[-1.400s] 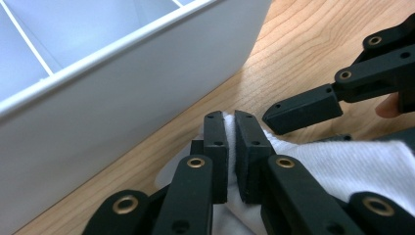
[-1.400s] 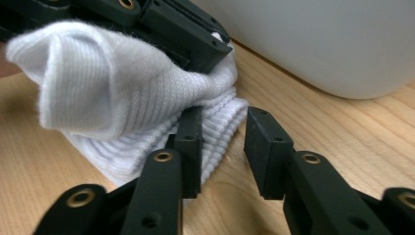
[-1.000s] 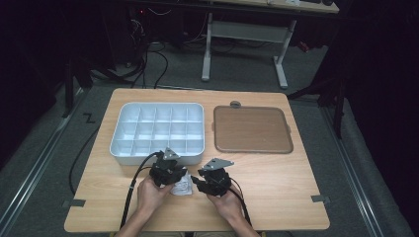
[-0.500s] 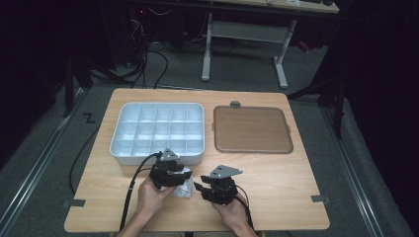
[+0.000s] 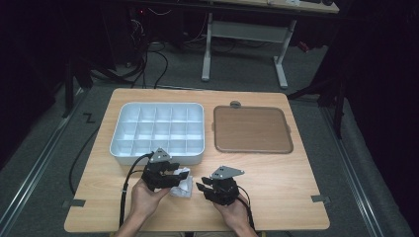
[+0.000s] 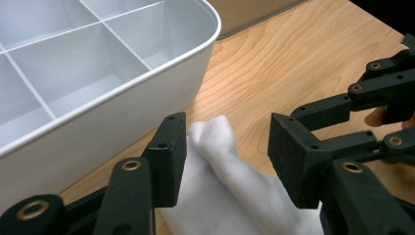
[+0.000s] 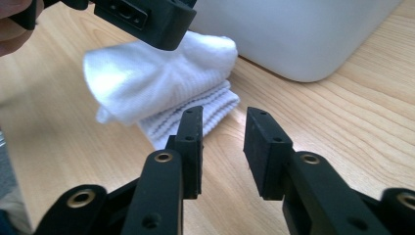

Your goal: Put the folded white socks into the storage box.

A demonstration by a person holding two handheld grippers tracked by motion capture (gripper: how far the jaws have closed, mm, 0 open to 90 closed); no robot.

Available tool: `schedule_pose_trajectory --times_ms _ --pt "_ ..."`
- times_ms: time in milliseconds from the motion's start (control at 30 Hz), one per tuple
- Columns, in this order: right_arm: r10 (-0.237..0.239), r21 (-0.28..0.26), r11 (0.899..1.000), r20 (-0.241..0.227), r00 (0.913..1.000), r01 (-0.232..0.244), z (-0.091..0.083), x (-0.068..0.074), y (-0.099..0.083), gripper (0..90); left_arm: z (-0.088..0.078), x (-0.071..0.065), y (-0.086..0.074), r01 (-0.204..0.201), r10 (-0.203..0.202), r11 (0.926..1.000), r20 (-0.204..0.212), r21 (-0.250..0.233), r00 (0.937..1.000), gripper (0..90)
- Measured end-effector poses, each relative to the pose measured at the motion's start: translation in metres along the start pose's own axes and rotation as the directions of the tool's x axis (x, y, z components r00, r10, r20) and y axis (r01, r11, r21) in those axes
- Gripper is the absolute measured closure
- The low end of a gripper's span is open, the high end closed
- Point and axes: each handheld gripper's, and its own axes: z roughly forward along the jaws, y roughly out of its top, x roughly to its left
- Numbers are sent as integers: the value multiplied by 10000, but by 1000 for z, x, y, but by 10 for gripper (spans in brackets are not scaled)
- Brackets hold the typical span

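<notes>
A folded white sock [image 5: 182, 181] lies on the wooden table just in front of the white compartment tray [image 5: 116, 140]. My left gripper [image 5: 174, 175] hovers over it. In the left gripper view the sock [image 6: 230, 196] sits low between the spread jaws of the left gripper [image 6: 227, 156], which have just been opening, and the pads do not press it. My right gripper [image 5: 200, 187] points at the sock from the right. Seen from the right gripper [image 7: 222, 147], its jaws have just been closing to a narrow gap with nothing between them, and the sock [image 7: 156, 73] lies ahead.
The compartment tray [image 6: 122, 93] has several empty cells, and its rounded corner [image 7: 293, 34] stands close behind the sock. A flat brown tray [image 5: 252, 129] lies to the right of it. Bare wood stretches along the table's front and right.
The left gripper's jaws have spread apart and it has lifted slightly off the sock, which now shows more. The right gripper has stayed near its place.
</notes>
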Motion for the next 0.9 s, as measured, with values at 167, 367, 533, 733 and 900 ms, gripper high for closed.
schedule_pose_trajectory --times_ms 167,367,533,733,900 --pt "-52 -83 10000 -138 9999 51 -4 3 7 710 -11 8 6 196 -200 9994 -132 -271 9997 498" --pt "-258 -227 9994 -342 9991 251 -6 9 20 711 -12 24 7 593 -599 9981 -438 -153 9972 499" --pt "-644 -331 9975 -431 9970 630 -6 18 36 712 -4 34 -5 759 -745 9970 -738 166 9945 494" --pt "-1047 -126 9945 -747 9917 1041 3 30 50 690 2 34 -13 589 -559 9979 -986 280 9936 487" --pt "-988 143 9949 -741 9923 1001 17 35 55 644 7 32 -21 349 -293 9983 -1151 467 9929 487"
